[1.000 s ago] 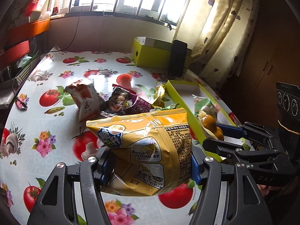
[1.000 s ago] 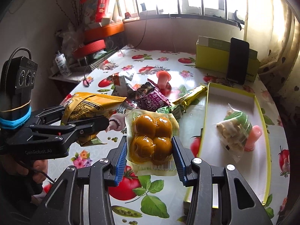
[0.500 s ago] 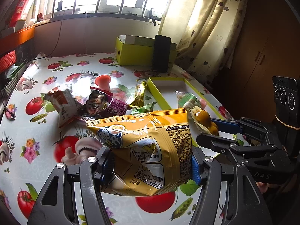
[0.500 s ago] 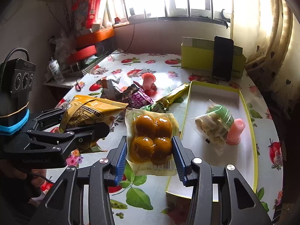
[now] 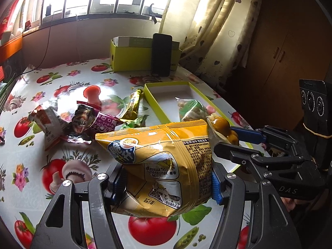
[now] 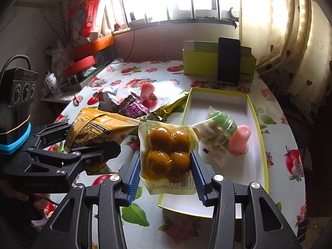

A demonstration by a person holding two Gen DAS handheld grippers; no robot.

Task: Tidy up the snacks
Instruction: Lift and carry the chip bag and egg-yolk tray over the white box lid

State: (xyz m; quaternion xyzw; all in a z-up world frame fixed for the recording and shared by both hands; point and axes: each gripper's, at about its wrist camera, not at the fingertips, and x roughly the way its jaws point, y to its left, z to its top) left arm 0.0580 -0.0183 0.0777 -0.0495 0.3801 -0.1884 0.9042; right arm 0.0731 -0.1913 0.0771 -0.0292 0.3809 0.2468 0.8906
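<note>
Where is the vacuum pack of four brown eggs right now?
In the right wrist view the egg pack sits centre frame, clamped in the right gripper, above the near left edge of the yellow-rimmed tray, with the yellow chip bag to its left.

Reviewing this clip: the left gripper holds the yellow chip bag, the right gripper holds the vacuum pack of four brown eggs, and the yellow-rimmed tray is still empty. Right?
Not quite. The tray is not empty: the right wrist view shows a clear snack bag and a pink item in it. The left gripper does hold the chip bag, the right gripper the egg pack.
</note>
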